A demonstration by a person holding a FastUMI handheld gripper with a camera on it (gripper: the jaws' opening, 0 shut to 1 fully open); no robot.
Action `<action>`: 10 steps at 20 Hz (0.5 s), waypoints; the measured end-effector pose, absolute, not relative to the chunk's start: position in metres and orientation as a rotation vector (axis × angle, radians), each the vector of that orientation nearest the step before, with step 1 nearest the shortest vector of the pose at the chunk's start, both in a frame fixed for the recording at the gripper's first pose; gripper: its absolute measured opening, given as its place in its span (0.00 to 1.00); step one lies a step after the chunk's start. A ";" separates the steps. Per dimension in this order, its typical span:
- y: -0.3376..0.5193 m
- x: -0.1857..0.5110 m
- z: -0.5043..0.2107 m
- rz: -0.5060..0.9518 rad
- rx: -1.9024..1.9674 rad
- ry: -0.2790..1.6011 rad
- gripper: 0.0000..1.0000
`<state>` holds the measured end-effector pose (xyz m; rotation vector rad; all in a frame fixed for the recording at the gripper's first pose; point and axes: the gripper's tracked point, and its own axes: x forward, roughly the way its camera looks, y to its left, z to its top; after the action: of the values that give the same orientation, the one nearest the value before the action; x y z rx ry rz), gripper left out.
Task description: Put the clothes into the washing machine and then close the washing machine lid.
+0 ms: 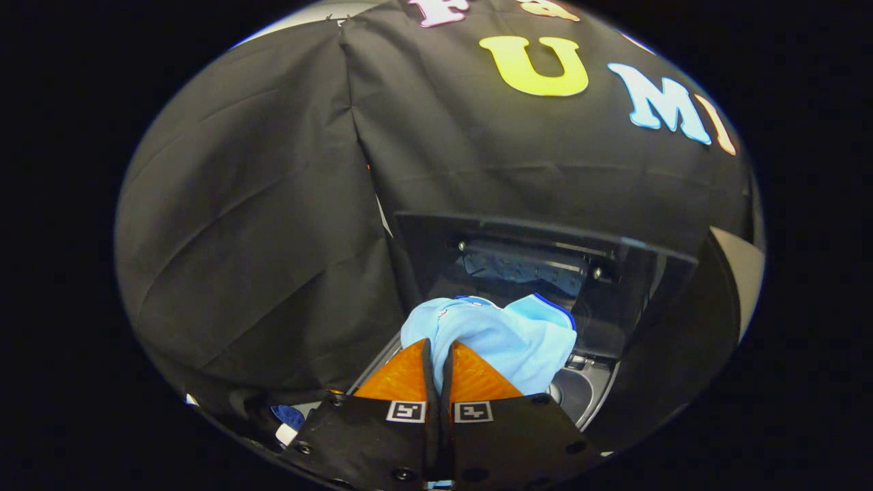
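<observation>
Gripper (436, 351) clenched on light-blue garment (505, 334), held just above washing machine (586, 389) opening, lid (532, 252) raised behind; garment not yet dropped in, lid not yet closed.

Most of the washing machine (586, 395) drum hidden under the light blue garment (498, 334) and behind the gripper (438, 351). Lower end of the garment covered by the fingers (402, 375). Small blue thing (286, 414) beside the gripper body too cut off to identify. Raised lid (545, 259) too dark for detail.
</observation>
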<state>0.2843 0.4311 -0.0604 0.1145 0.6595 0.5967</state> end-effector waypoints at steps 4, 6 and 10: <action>0.435 0.278 -0.136 0.521 0.117 0.770 0.02; 0.442 0.273 -0.165 0.494 0.154 0.834 0.02; 0.439 0.265 -0.196 0.408 0.218 0.961 0.01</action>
<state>0.2654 0.4391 -0.1960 0.2185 0.9612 0.4075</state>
